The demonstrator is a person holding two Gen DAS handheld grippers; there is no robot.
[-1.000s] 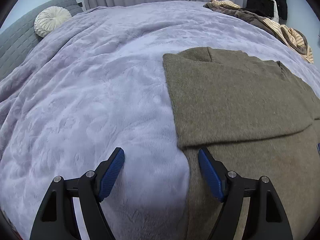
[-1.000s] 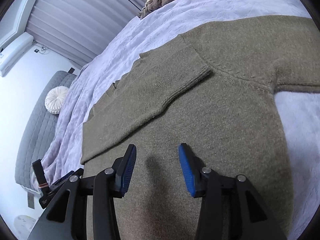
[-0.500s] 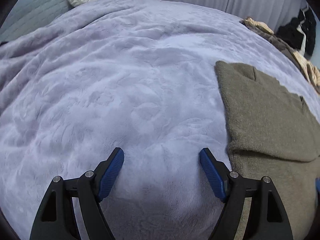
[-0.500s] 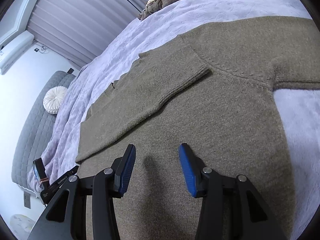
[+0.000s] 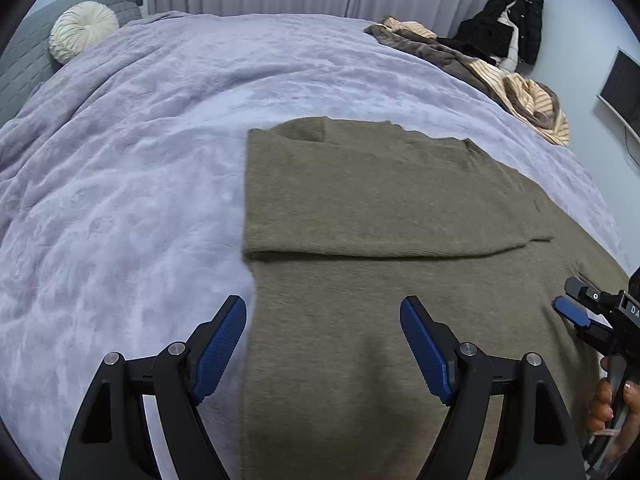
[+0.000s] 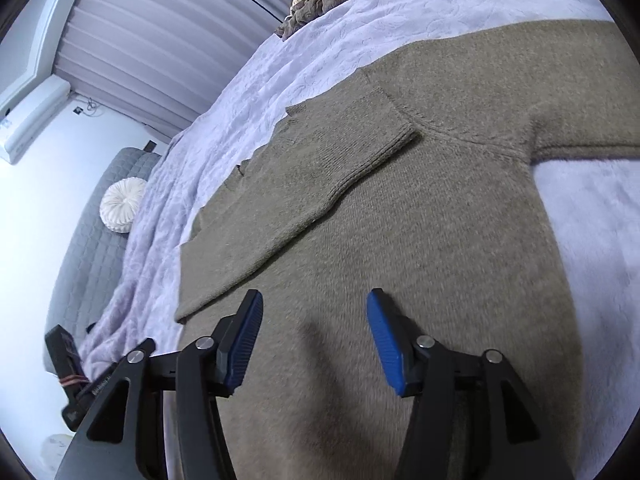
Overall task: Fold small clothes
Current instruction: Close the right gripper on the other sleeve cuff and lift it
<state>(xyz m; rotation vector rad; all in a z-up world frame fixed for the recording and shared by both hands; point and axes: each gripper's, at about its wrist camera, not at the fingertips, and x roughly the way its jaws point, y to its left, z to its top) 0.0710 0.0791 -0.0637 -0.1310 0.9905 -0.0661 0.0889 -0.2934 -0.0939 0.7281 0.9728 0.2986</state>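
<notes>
An olive-brown knit sweater (image 5: 380,208) lies flat on the lilac blanket (image 5: 140,160), one sleeve (image 6: 320,172) folded across its body. My left gripper (image 5: 324,312) hovers open above the sweater's left edge, one finger over the blanket and the other over the knit, with nothing between them. My right gripper (image 6: 315,300) hangs over the sweater (image 6: 420,260) body; its jaws are opening and hold nothing. In the left wrist view the right gripper (image 5: 573,301) shows at the right edge, held by a hand (image 5: 612,400).
A pile of brown and striped clothes (image 5: 500,76) lies along the bed's far right edge. A round cream cushion (image 5: 82,30) rests against grey padding at far left. A black coat (image 5: 516,28) hangs by the curtains, and a dark screen (image 5: 624,88) is on the wall.
The left gripper swung out over the bare blanket, then back right to the sweater's edge, and sits higher. The right gripper's jaws have spread wider over the sweater.
</notes>
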